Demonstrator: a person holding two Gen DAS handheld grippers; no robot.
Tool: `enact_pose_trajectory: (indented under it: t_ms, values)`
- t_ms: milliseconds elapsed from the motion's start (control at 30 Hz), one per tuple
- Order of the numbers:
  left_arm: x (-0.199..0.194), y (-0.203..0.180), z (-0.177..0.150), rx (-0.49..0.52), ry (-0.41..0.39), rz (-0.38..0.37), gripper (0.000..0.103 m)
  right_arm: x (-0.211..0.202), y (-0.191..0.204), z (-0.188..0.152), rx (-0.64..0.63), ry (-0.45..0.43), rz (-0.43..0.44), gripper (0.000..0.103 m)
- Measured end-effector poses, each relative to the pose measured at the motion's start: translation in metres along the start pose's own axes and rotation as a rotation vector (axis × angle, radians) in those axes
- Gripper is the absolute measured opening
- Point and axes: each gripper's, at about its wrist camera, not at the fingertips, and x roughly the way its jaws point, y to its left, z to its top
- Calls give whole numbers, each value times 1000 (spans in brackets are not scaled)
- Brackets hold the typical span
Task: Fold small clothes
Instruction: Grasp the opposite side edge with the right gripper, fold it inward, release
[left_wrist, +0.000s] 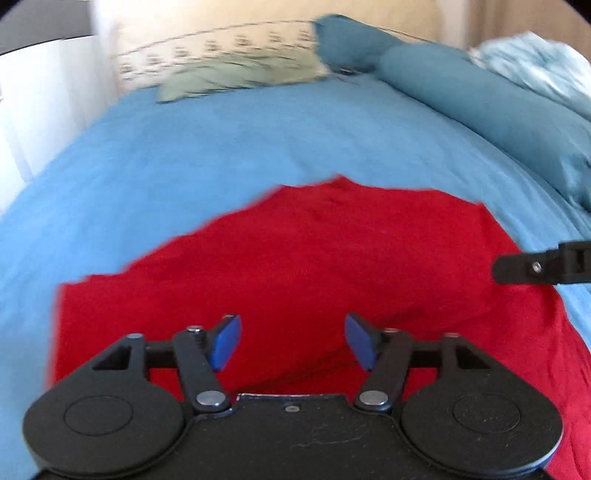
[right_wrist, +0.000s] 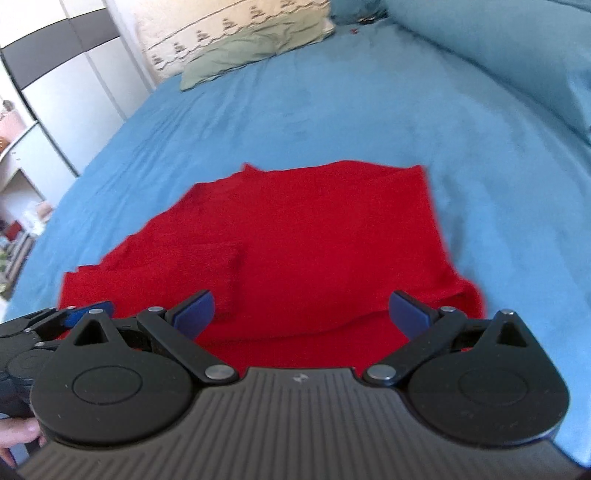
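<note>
- Red garment (right_wrist: 295, 240) lies flat on the bed (right_wrist: 332, 110), long axis running toward the pillows (right_wrist: 255, 48).
- Left gripper (left_wrist: 293, 341) fingers spread, empty.
- Right gripper (right_wrist: 301, 314) fingers spread, empty.

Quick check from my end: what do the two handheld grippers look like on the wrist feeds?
Both are matte black linkages with round pivot discs and silver rivets. The left gripper and right gripper carry blue finger pads. The right's body is grey and ribbed.

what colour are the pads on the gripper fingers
Blue pads on black fingers, clearest in the right wrist view.
</note>
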Motion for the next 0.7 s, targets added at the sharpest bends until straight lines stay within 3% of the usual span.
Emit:
enact_pose_trajectory:
  t_ms: [100, 267, 400, 633, 700]
  values:
    - [-23, 42, -8, -52, -9, 105, 76, 6, 24, 4, -17, 46, 54, 103]
    - [-24, 98, -29, -91, 38, 204, 76, 31, 60, -2, -46, 74, 82, 103]
    - [-11, 123, -47, -121, 62, 234, 76, 60, 72, -12, -21, 81, 60, 79]
    - [6, 137, -58, -203, 100, 238, 73, 83, 92, -22, -64, 49, -57, 65]
    - [6, 142, -60, -206, 102, 235, 72, 85, 96, -25, -90, 46, -96, 42]
